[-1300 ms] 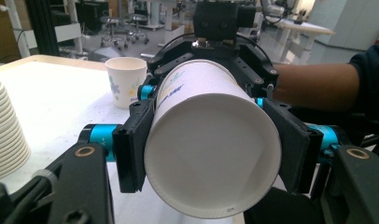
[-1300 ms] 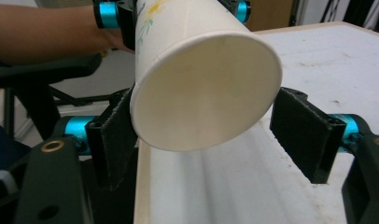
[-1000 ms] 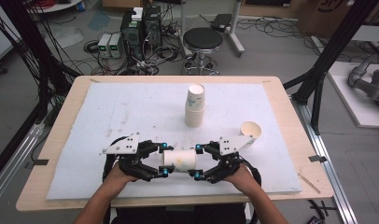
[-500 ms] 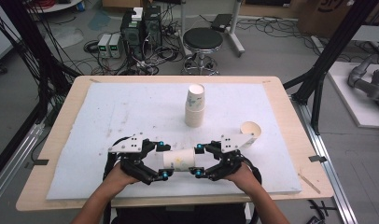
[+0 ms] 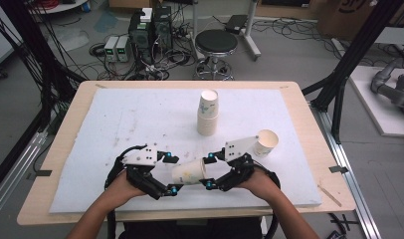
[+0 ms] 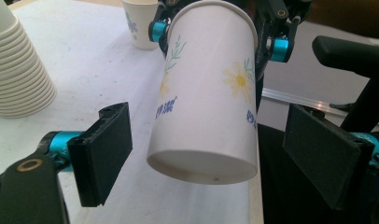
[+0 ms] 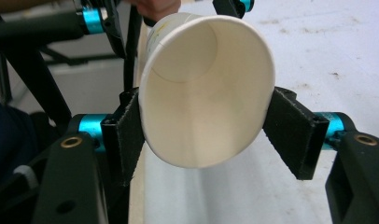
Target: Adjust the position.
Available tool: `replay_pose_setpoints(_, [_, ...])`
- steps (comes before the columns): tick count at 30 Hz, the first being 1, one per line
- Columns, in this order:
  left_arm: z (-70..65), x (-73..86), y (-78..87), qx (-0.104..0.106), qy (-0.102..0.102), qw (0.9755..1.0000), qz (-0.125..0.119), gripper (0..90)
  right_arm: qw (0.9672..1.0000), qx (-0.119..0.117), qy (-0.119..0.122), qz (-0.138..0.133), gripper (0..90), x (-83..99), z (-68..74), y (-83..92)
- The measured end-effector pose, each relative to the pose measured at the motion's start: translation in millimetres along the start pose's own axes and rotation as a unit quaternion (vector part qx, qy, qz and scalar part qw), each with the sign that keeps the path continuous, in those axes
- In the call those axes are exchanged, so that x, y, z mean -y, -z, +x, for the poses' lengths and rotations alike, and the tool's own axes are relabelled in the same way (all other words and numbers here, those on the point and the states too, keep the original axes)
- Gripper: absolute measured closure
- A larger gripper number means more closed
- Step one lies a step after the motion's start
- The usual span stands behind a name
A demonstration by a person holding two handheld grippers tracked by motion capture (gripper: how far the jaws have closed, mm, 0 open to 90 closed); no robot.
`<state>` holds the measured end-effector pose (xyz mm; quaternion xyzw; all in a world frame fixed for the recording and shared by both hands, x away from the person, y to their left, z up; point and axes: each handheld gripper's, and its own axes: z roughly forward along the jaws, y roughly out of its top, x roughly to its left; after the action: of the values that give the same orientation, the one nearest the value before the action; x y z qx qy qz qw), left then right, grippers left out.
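White paper cups with flower prints

The held cup [image 6: 204, 93] is white with a yellow daisy, green sprigs and blue lettering; beside it, the cup stack [image 6: 17, 70] is plain cream-white, on a white mat [image 5: 140, 119].

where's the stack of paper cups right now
In the high view the stack of paper cups stands upright mid-table on the white mat, beyond the grippers, left of a lone upright cup.

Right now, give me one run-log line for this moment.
left tool: open, just released | right tool: shut on white flowered paper cup | cup stack: upright
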<state>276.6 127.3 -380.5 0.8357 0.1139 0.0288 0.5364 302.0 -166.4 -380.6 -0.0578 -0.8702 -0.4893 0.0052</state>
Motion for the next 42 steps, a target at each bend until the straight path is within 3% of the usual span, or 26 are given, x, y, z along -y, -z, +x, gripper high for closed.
replay_pose_setpoints(8, [2.4,-2.6,-1.2,-0.013,-0.015,0.9989,0.043,16.0,0.9981,0.004,0.024,0.056,32.8,-19.3,-1.6,-8.2])
replay_pose_setpoints(14, [2.8,-3.3,-4.1,-0.016,-0.023,0.9974,0.067,16.0,0.996,0.008,0.033,0.082,32.8,-25.7,-3.6,-14.3])
replay_pose_setpoints(16, [2.8,-4.3,-5.6,-0.017,-0.029,0.9964,0.078,16.2,0.9935,0.014,0.044,0.104,32.8,-30.4,-3.2,-17.9])
replay_pose_setpoints(22, [4.3,-5.0,-9.3,-0.022,-0.035,0.9939,0.102,16.4,0.9889,0.018,0.056,0.137,32.7,-36.7,-3.4,-24.8])
replay_pose_setpoints(30, [4.9,-3.0,-17.0,-0.022,-0.04,0.99,0.134,16.8,0.9828,0.019,0.071,0.169,32.5,-43.2,-2.2,-32.3])
replay_pose_setpoints(42, [6.2,-1.5,-24.1,-0.026,-0.041,0.9855,0.163,18.2,0.9768,0.024,0.084,0.196,32.4,-49.1,-0.3,-36.9])
